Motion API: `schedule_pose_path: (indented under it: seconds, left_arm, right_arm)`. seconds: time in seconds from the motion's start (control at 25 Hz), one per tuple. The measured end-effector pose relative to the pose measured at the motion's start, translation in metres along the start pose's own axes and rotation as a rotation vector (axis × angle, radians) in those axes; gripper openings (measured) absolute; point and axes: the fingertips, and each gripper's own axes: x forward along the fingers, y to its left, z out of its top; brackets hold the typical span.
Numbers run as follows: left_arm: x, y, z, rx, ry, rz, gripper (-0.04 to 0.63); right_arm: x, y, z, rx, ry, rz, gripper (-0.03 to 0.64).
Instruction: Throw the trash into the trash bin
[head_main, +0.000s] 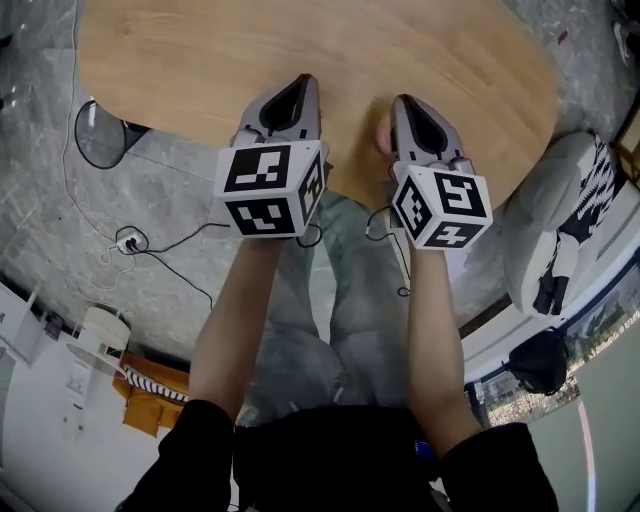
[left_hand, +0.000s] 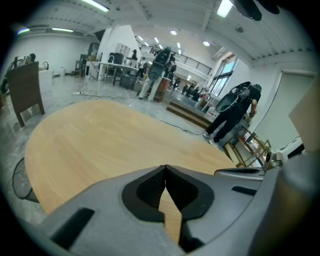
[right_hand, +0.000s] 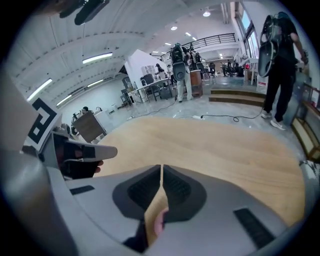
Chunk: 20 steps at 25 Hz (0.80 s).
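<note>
the left hand-held gripper (left_hand: 165, 169) is clenched on nothing, its tips meeting above the near edge of the oval wooden surface (head_main: 200, 50). the right hand-held gripper (right_hand: 161, 169), beside it over that same edge, is also clenched and empty. no trash shows on the surface. a round wire basket (head_main: 100, 140), probably the trash bin, stands on the floor at the surface's left edge. both grippers look idle, side by side, with nothing left to carry.

trash bin (head_main: 103, 142) | black wire mesh | partly under table (head_main: 300, 50) edge
</note>
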Motion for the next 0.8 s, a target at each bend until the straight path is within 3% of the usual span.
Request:
schedule_pose_path:
  seconds: [0.32,0.36,0.4,0.44,0.6,0.8]
  left_arm:
    - [0.026,-0.043,-0.024,0.08,0.077,-0.054,0.006]
    - [0.028,-0.047,-0.027,0.089,0.084,-0.059,0.006]
    - [0.029,-0.05,-0.029,0.096,0.09,-0.064,0.006]
    - [0.03,-0.053,-0.031,0.102,0.095,-0.069,0.006]
    - [0.034,-0.064,-0.038,0.113,0.112,-0.085,0.006]
    - [0.036,-0.066,-0.04,0.104,0.117,-0.086,0.006]
  right_arm:
    - [-0.021,-0.025,-0.044,-0.084,0.077,-0.032,0.021]
    - [-0.02,-0.025,-0.05,-0.105,0.099,-0.026,0.061]
    - [-0.018,-0.023,-0.057,-0.131,0.128,-0.016,0.163]
    - [-0.017,-0.02,-0.063,-0.167,0.158,-0.008,0.211]
    - [-0.015,-0.022,-0.081,-0.319,0.253,-0.022,0.254]
    - [-0.009,-0.029,-0.098,-0.356,0.358,-0.009,0.291]
